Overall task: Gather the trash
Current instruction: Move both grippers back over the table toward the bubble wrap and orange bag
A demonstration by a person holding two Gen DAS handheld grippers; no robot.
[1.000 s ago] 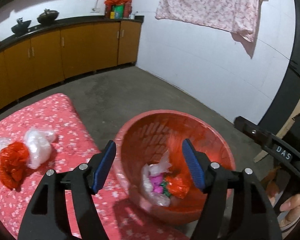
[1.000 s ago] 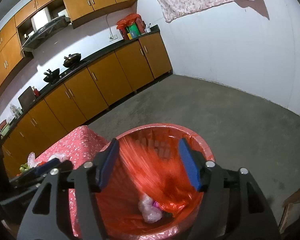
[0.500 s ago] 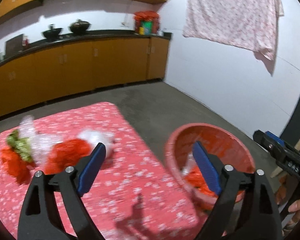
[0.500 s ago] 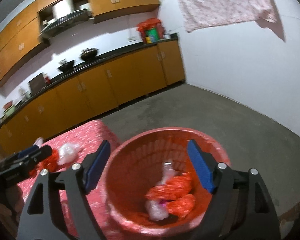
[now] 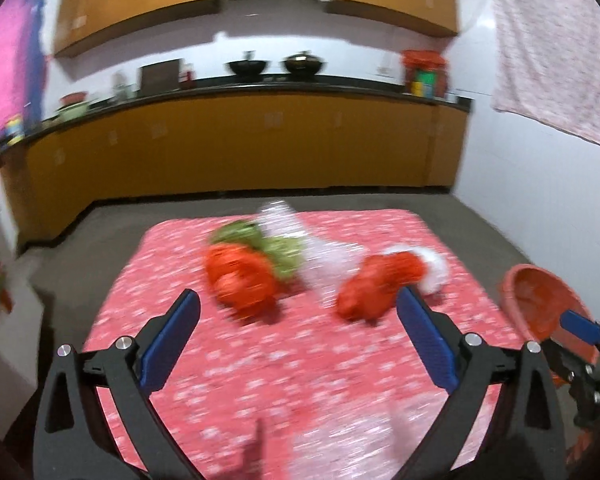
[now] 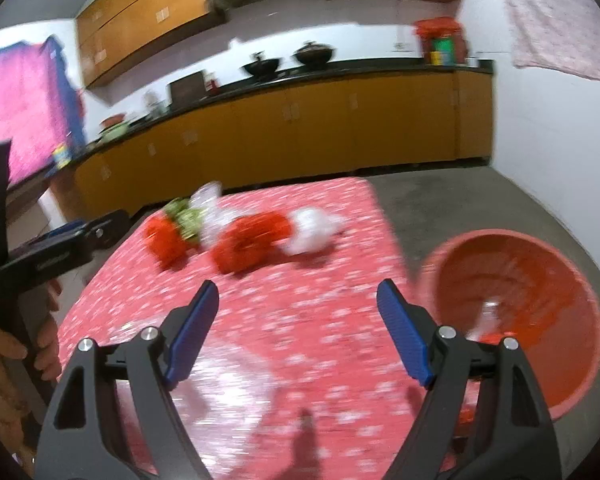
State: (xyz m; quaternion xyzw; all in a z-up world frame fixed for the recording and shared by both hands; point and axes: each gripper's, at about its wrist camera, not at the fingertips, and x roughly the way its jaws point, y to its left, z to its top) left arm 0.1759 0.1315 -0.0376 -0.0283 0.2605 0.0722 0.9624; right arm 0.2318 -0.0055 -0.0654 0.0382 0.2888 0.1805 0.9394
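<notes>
Crumpled trash lies on the red flowered table: an orange bag with a green wrapper, clear plastic, a second orange bag and a white bag. The same pile shows in the right wrist view: orange bag, second orange bag, white bag. The red bin stands on the floor right of the table, with trash inside. My left gripper is open and empty, short of the pile. My right gripper is open and empty over the table.
The bin's rim shows at the right edge in the left wrist view. Orange kitchen cabinets run along the back wall. A patterned cloth hangs on the white right wall. Grey floor surrounds the table.
Both grippers have swung left from above the bin toward the table. The pile is now ahead of the open jaws; the bin has shifted to the right edge.
</notes>
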